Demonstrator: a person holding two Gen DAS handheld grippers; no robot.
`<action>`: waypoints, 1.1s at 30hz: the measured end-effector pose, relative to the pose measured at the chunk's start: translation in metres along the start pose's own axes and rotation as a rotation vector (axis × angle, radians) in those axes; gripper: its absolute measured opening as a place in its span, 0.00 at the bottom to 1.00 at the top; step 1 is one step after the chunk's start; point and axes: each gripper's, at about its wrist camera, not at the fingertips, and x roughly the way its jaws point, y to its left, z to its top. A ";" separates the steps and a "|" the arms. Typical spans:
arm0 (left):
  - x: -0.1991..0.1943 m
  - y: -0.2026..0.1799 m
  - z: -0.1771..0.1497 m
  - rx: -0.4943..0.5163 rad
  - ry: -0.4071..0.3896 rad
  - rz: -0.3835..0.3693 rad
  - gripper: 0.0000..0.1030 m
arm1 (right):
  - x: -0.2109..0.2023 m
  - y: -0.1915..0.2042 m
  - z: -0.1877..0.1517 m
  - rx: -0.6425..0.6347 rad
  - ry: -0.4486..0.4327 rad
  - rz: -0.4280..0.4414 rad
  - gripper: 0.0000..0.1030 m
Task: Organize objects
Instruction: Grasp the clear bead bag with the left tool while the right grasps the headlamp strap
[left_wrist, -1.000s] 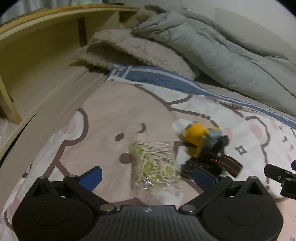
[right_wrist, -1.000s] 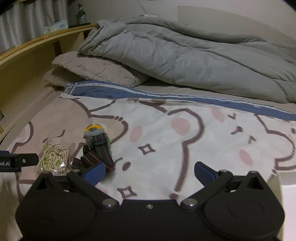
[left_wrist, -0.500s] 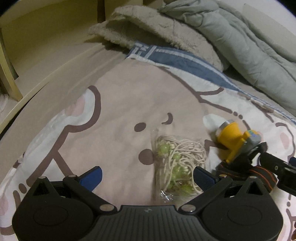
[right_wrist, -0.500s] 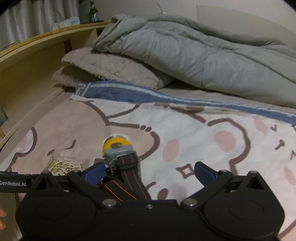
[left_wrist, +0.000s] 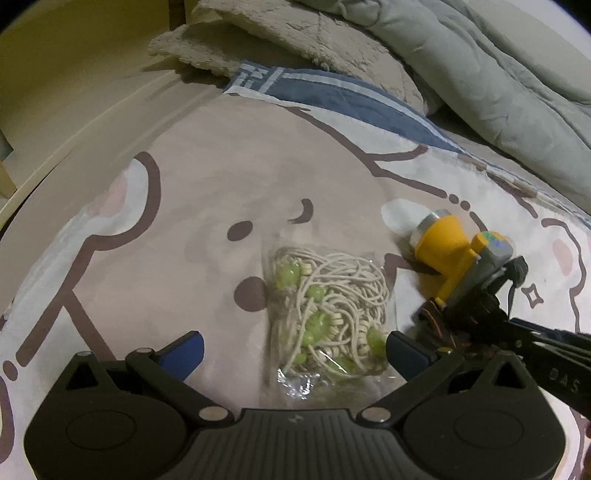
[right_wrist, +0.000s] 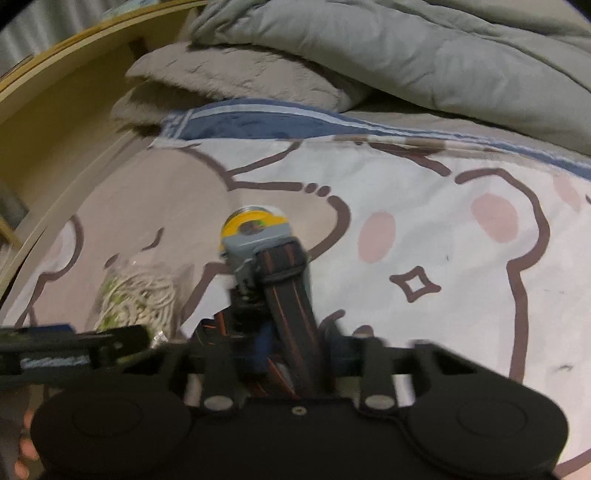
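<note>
Item 1: right gripper (right_wrist: 295, 345), black two-finger tongs with blue pads. Half a second ago its fingers stood wide apart with the headlamp's strap lying between them; now they are drawn together and clamped on the black elastic strap with orange stripes (right_wrist: 291, 295). The frame is motion-blurred, so the exact pad contact is hard to read.

Item 2: yellow and grey plastic headlamp (left_wrist: 452, 254), lens end lit and pointing toward the head of the bed, body resting on the cartoon-bear bedsheet (left_wrist: 207, 177). Its place on the sheet matches the earlier frame. In the right wrist view it lies directly ahead of the closed fingers, strap running back into them.

Item 3: left gripper (left_wrist: 291, 349), same build, fingers spread wide, holding nothing. It has come lower and closer to the sheet than a second ago.

Item 4: clear plastic bag of cream cords and pale green beads (left_wrist: 328, 314), flat on the sheet, toward the sheet's left edge, just beside the headlamp. It lies between the left gripper's fingers, off centre, its right edge touching or nearly touching the right-hand pad (left_wrist: 404, 354); the left-hand pad stands apart from it.

Item 5: beige fleecy pillow (left_wrist: 295, 44) and grey quilted duvet (right_wrist: 424, 51), heaped at the head of the bed beyond the sheet's blue border.
</note>
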 end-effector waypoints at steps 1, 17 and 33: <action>0.000 0.000 -0.001 -0.002 0.005 -0.007 1.00 | -0.004 0.003 0.000 -0.018 -0.004 -0.003 0.15; -0.011 0.008 -0.005 -0.062 0.075 -0.141 0.46 | -0.072 0.001 -0.026 -0.173 0.054 0.025 0.00; -0.047 0.029 -0.031 0.058 0.149 -0.201 0.39 | -0.121 0.010 -0.057 -0.137 0.023 -0.009 0.06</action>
